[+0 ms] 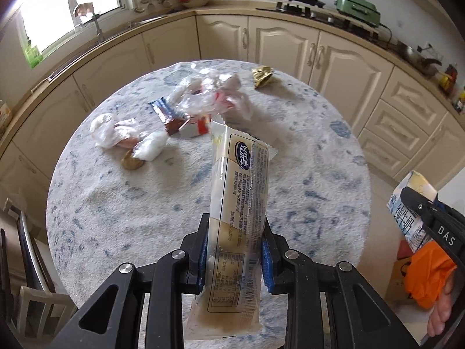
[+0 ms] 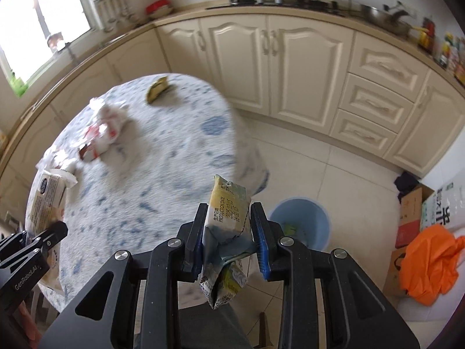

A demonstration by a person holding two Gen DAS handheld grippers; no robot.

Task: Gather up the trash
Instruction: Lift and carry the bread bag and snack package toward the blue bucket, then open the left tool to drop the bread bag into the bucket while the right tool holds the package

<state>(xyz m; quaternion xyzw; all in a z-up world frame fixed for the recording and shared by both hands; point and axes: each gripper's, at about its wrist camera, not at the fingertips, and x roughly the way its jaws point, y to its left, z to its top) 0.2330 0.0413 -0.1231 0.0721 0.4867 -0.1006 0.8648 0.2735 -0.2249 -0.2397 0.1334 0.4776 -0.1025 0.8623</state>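
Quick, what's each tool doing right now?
Left tool: closed on the long snack wrapper.
Right tool: closed on the crumpled milk carton.

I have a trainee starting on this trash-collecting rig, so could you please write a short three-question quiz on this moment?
1. True or false: the left gripper is empty.
2. What does the right gripper hold? A) a gold foil wrapper B) a crushed yellow-and-white milk carton C) a clear plastic bag
3. Fill in: the round light-blue plastic bin stands on the ____, beside the round table with the blue-flecked white cloth.

Key
1. False: it is shut on a long clear plastic snack wrapper.
2. B, the crushed yellow-and-white milk carton.
3. floor
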